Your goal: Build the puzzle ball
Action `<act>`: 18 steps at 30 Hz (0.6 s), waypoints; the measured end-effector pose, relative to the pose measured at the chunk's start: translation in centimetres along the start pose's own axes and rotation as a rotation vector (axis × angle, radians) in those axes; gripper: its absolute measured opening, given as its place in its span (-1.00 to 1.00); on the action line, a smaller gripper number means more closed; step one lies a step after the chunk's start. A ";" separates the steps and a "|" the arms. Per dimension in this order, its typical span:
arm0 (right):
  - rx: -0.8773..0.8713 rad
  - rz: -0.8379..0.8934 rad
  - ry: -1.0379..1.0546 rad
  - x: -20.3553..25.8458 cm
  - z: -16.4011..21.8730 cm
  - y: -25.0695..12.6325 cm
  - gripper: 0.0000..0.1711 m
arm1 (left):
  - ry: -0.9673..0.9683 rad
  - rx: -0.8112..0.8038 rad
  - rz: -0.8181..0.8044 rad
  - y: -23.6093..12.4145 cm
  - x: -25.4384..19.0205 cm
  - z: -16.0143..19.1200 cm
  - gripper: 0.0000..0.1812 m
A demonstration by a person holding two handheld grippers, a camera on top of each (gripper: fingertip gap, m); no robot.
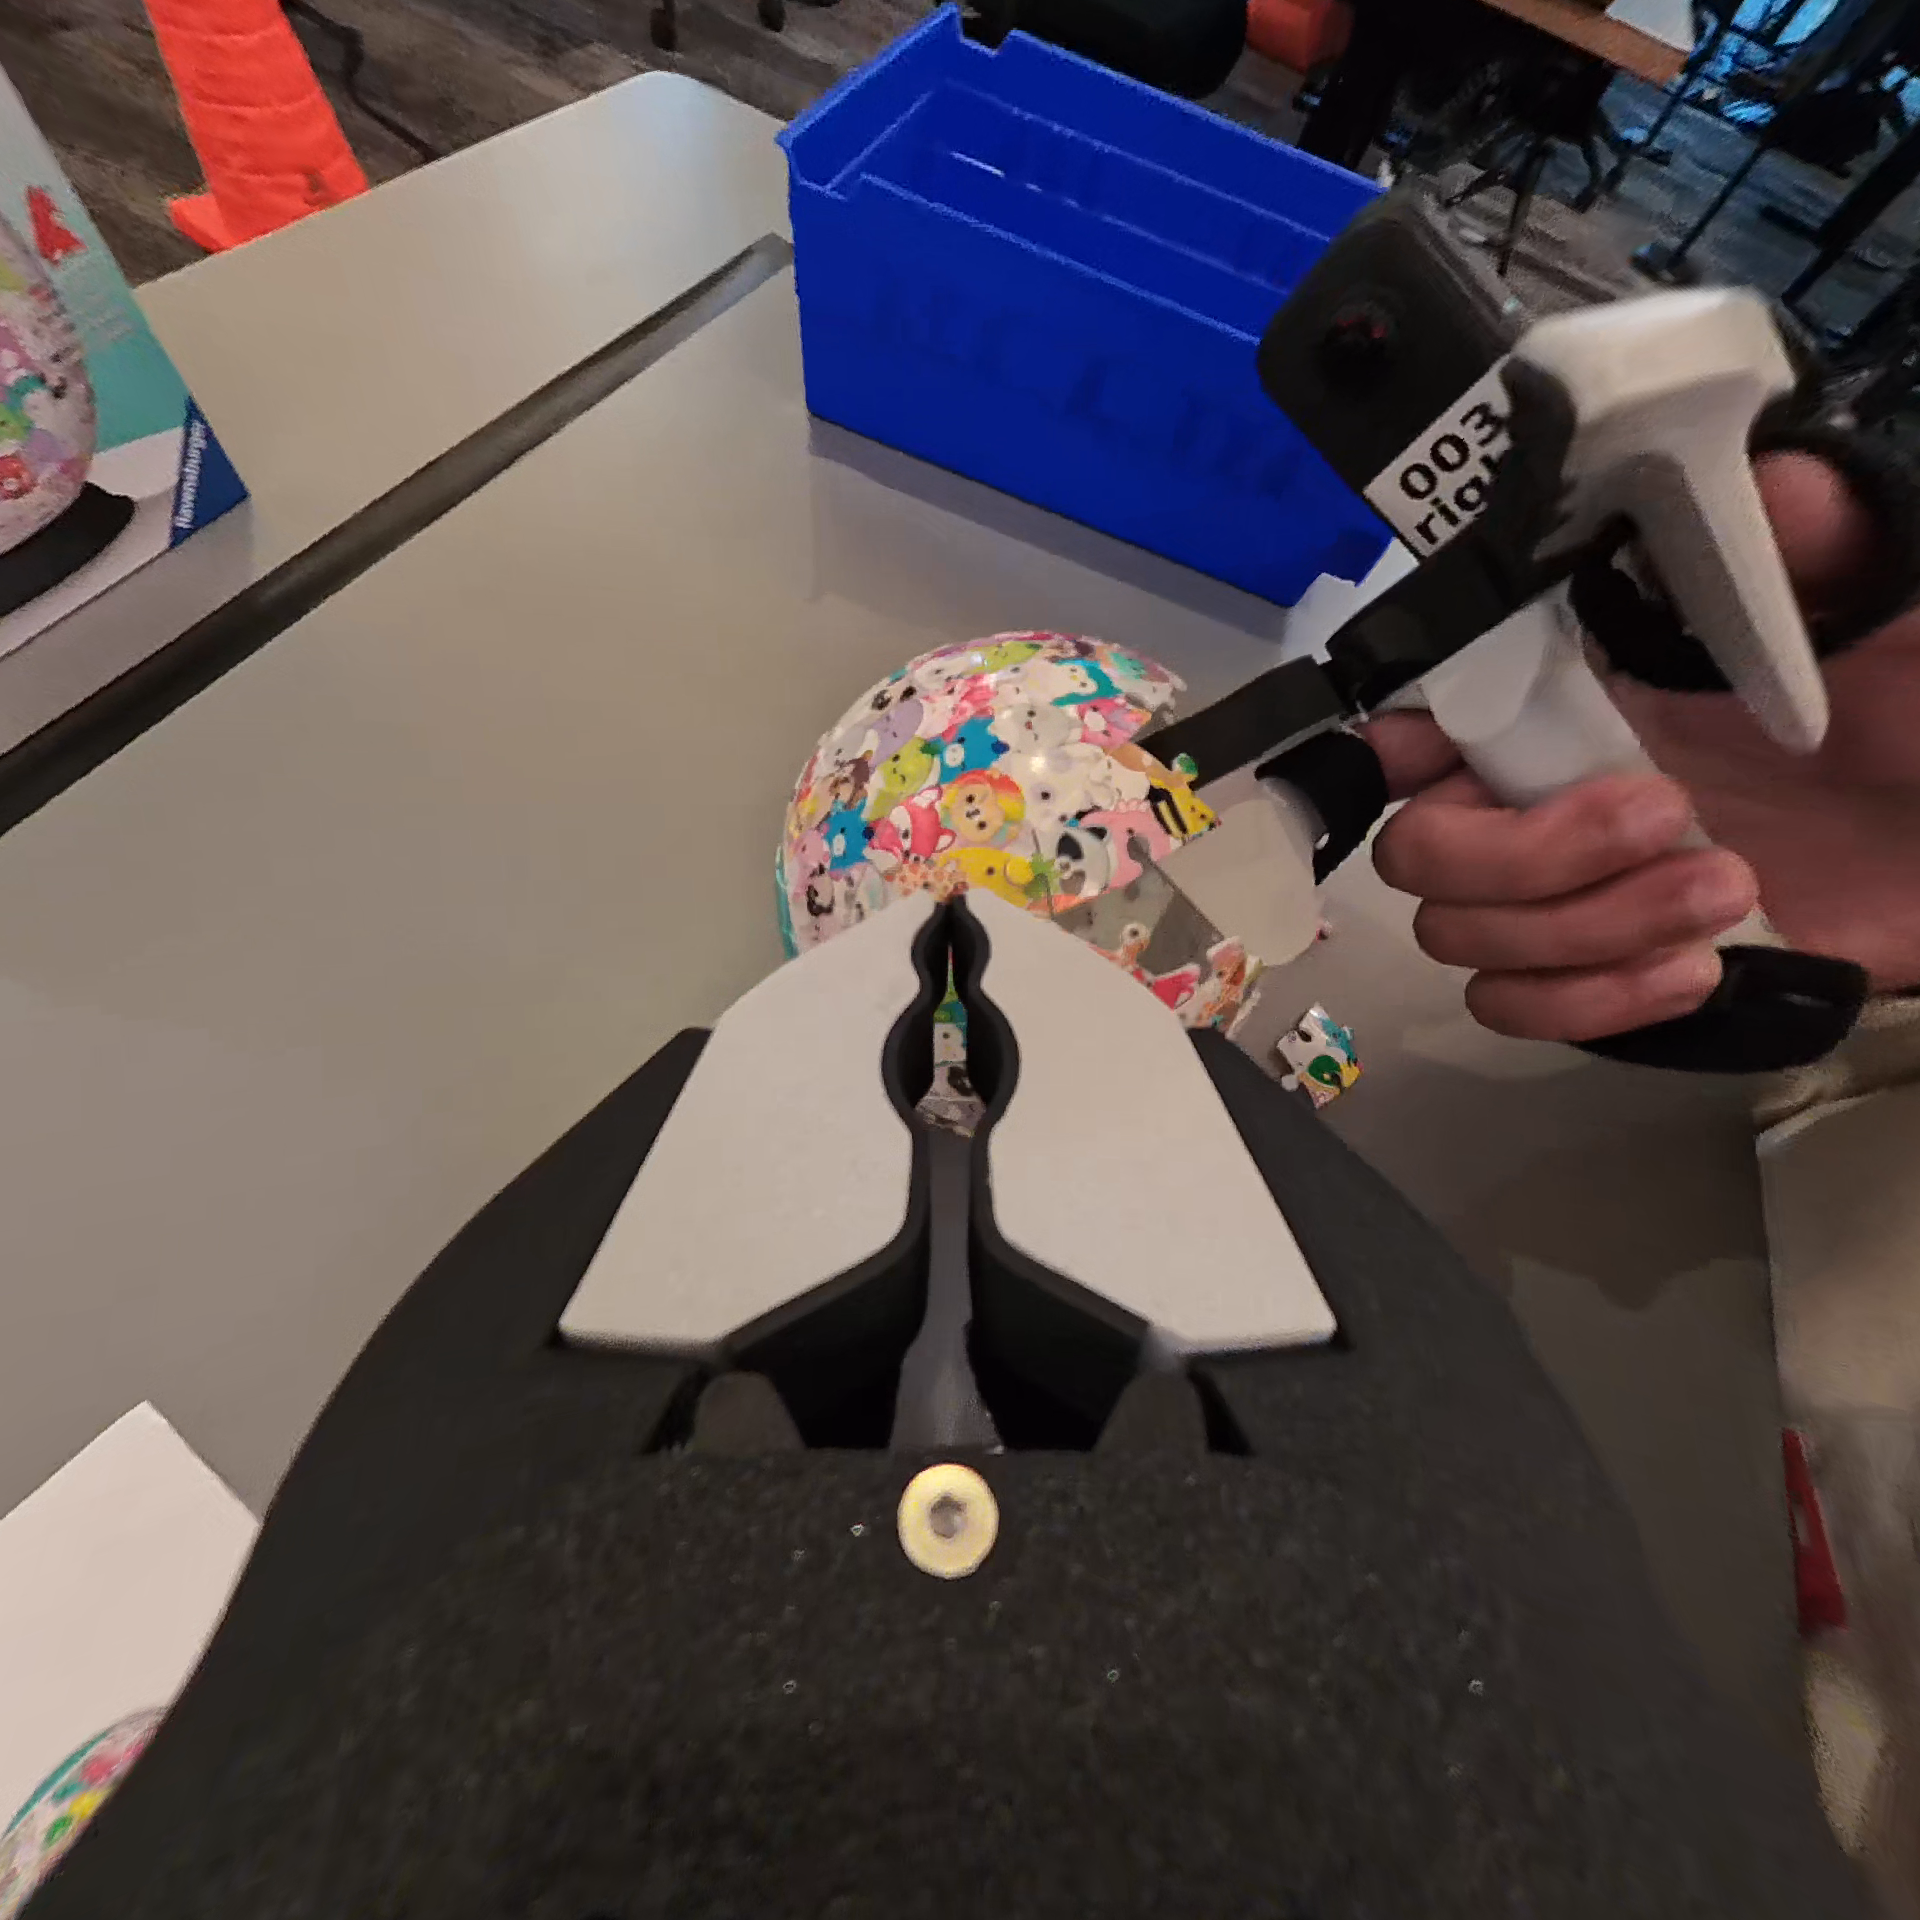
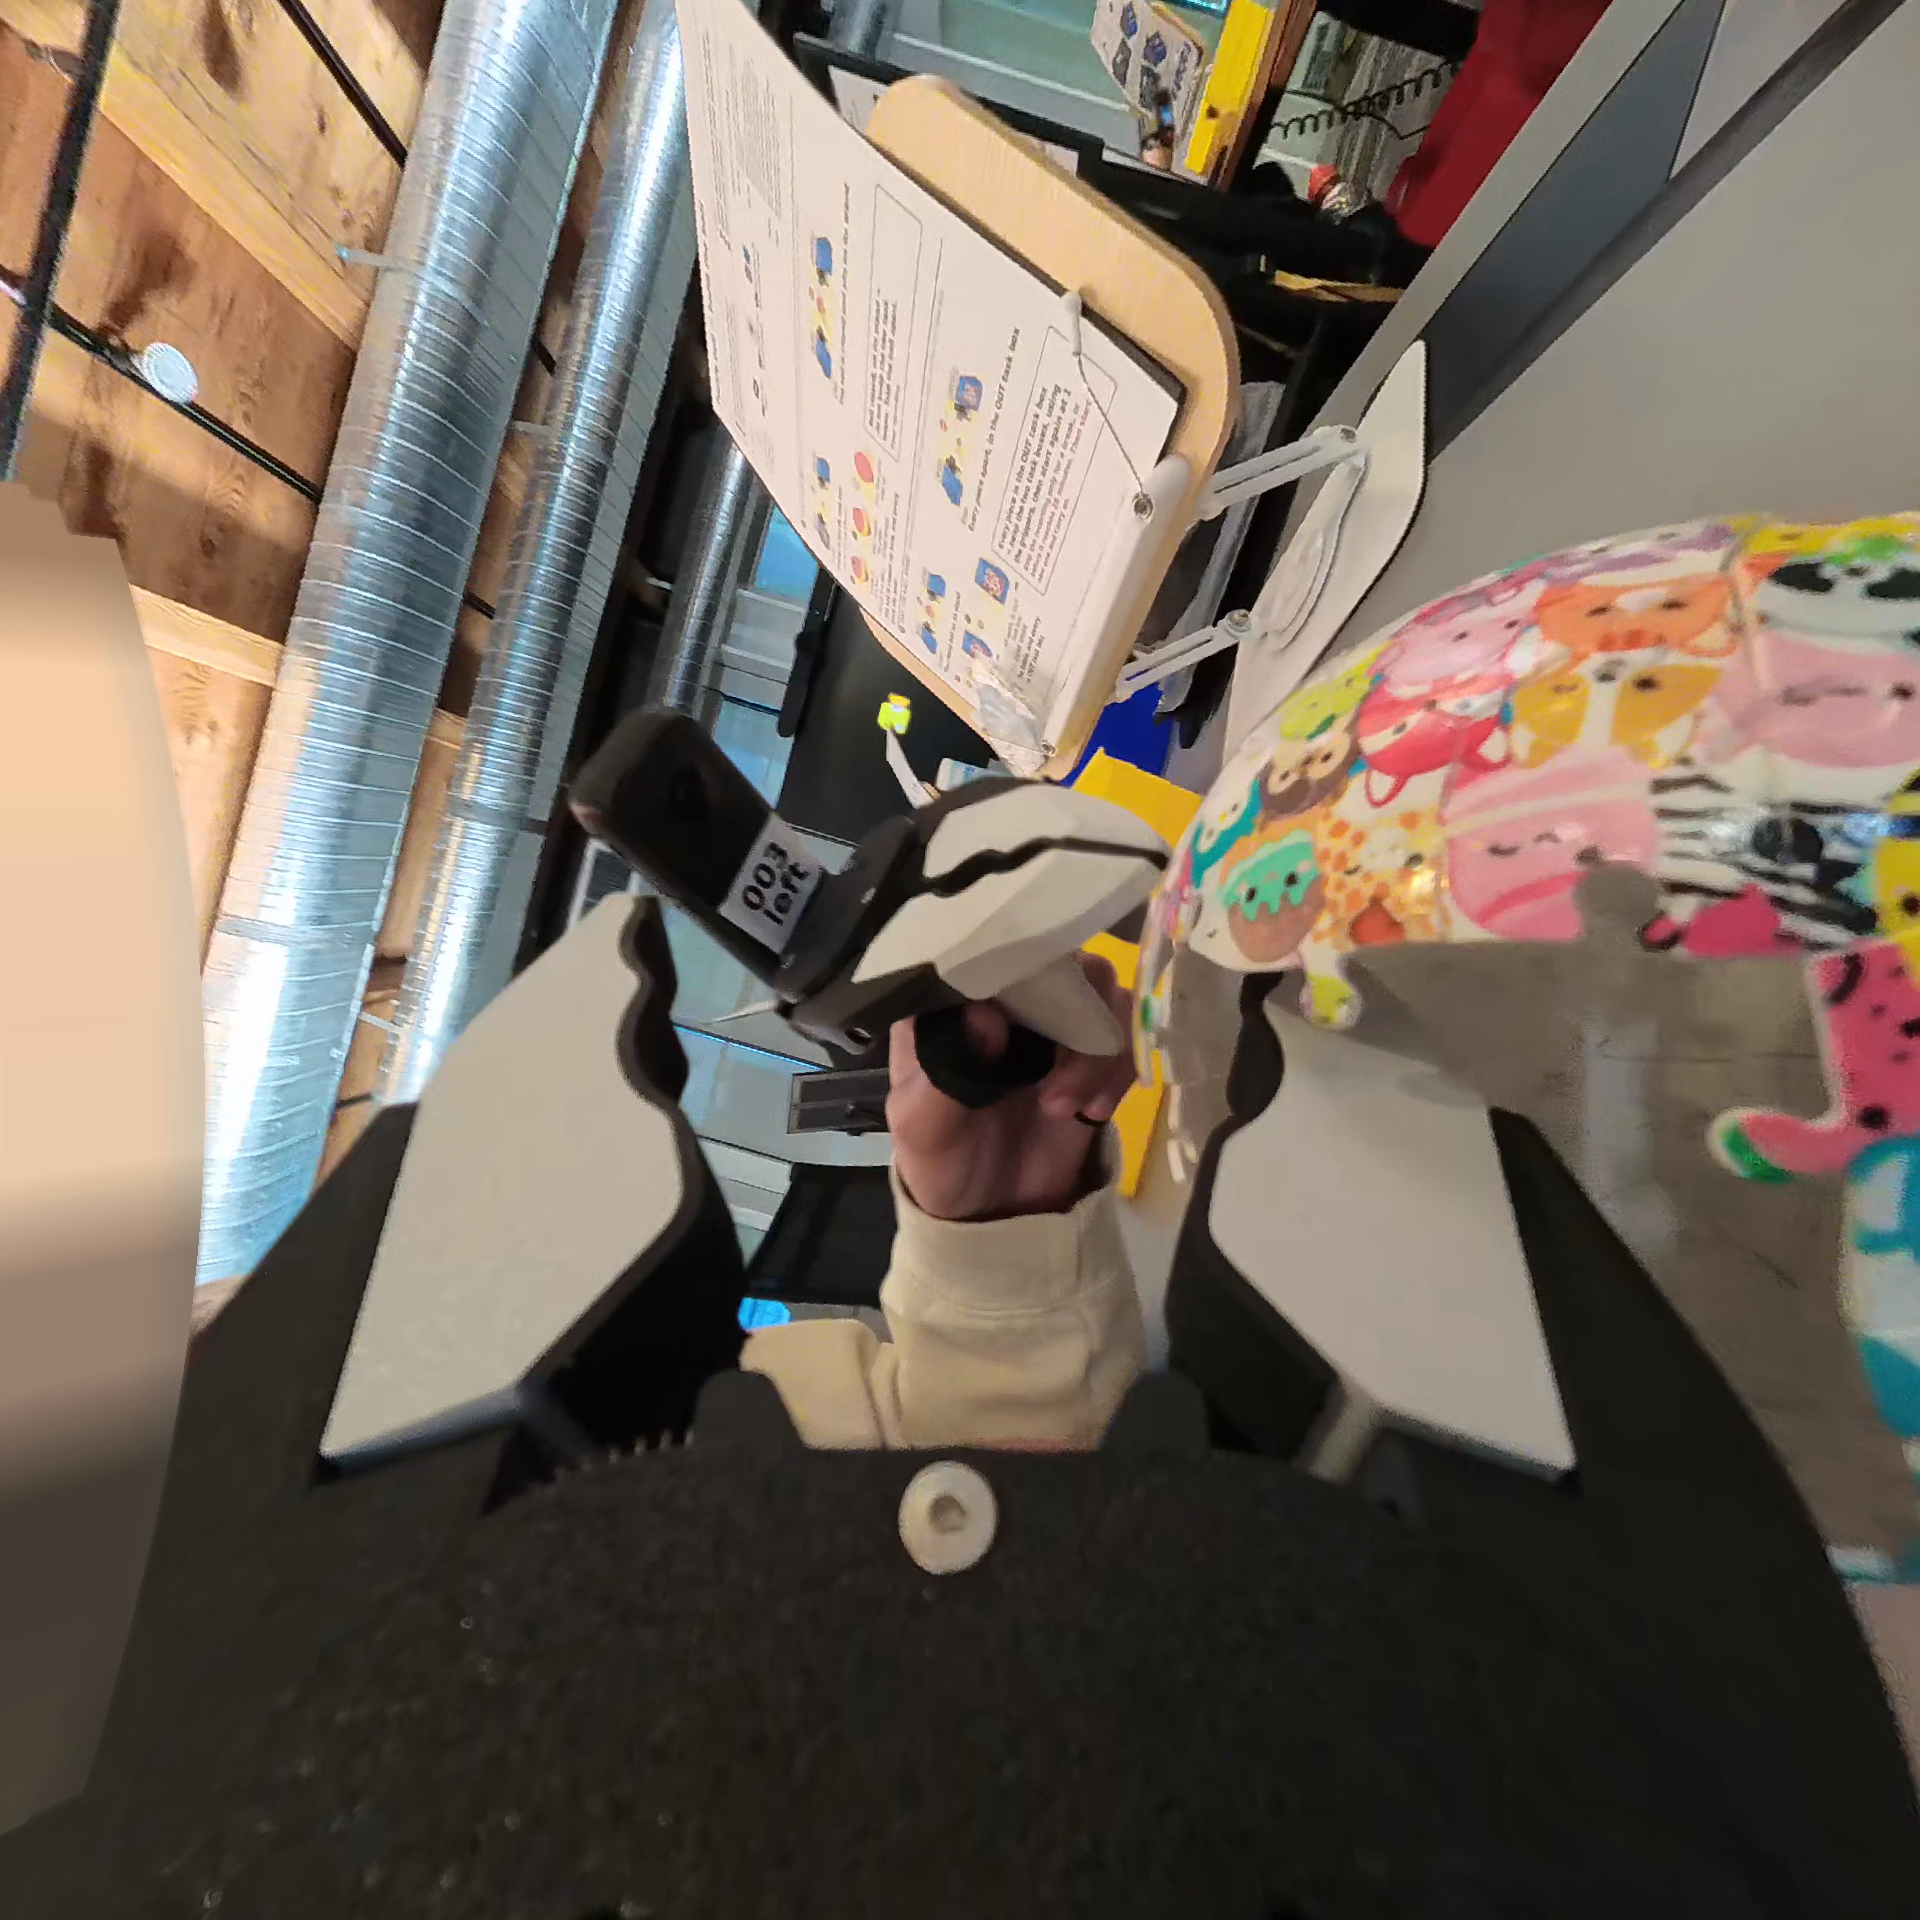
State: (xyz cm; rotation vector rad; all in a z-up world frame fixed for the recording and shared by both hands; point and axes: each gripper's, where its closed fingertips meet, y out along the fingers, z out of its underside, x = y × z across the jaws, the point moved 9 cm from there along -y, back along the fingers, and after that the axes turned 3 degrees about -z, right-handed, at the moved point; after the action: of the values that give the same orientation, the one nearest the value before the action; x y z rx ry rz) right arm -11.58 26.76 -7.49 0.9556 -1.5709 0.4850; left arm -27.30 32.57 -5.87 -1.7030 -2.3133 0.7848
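Pinching puzzle ball (image 1: pixel 966 790) rim, left hand-held gripper (image 1: pixel 951 914); right hand-held gripper (image 2: pixel 956 997) splayed.

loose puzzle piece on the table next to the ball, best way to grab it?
The loose piece appears to sit tilted on the table, apart from the puzzle ball. Probably come from above and pinch its raised edge; a flat side approach would likely just push it.

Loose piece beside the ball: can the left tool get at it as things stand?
Probably not yet. The left tool is shut on a piece already. The loose piece lies bare on the table, nothing over it.
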 end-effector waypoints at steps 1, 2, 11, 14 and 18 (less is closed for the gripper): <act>-0.004 -0.014 0.019 0.0 -0.1 0.0 0.20 | -0.004 -0.006 0.020 0.1 0.1 0.2 -1.00; -0.007 -0.021 0.041 -0.1 -0.2 0.1 0.20 | -0.008 -0.020 0.035 0.0 0.2 0.4 -1.00; 0.017 -0.042 0.108 -0.4 -0.1 1.1 0.18 | 0.007 -0.050 0.101 0.5 -0.1 1.1 -1.00; 0.013 -0.060 0.115 -0.4 0.0 1.3 0.17 | 0.013 -0.055 0.092 0.5 -0.1 1.2 -1.00; 0.026 -0.067 0.101 -0.3 -0.1 1.5 0.20 | -0.004 -0.065 0.098 0.5 0.0 1.3 -1.00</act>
State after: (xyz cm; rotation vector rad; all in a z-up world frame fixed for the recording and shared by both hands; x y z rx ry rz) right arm -12.72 27.83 -7.48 0.9853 -1.4408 0.4996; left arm -27.44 32.31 -7.18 -1.8565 -2.2967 0.7377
